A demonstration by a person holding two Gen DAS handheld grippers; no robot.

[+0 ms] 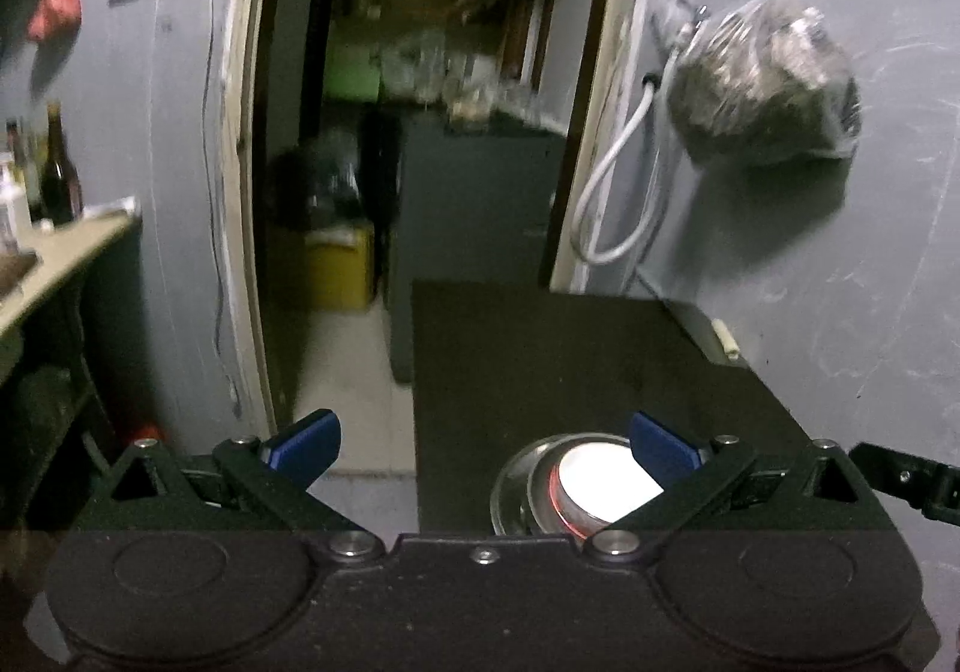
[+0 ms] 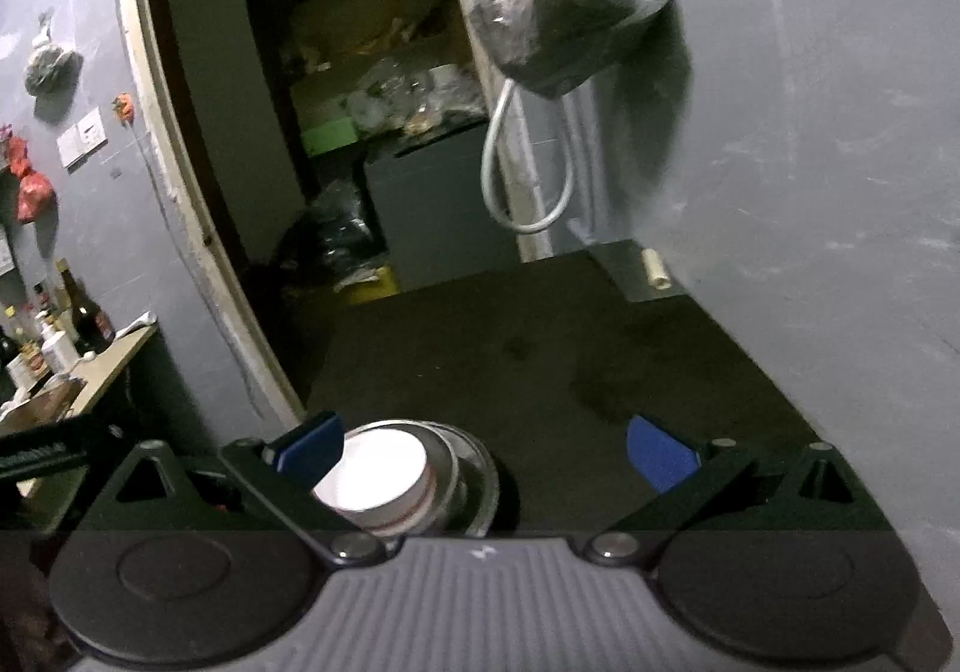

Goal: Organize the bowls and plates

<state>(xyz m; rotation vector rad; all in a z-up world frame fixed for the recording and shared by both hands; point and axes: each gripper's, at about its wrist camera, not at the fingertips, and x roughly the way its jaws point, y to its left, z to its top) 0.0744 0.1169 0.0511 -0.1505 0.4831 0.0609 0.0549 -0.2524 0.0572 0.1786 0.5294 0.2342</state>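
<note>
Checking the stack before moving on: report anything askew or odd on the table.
The white bowl sits off-centre in the steel bowls, leaning toward one side rather than nested square. Nothing looks spilled or broken on the table.

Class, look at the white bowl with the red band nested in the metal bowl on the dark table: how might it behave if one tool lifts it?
The white bowl looks ceramic, so probably stiff, fairly heavy and breakable. Its glossy rim may slip between pads. Sitting loosely in the metal bowl, it could drag or rattle that bowl.
</note>
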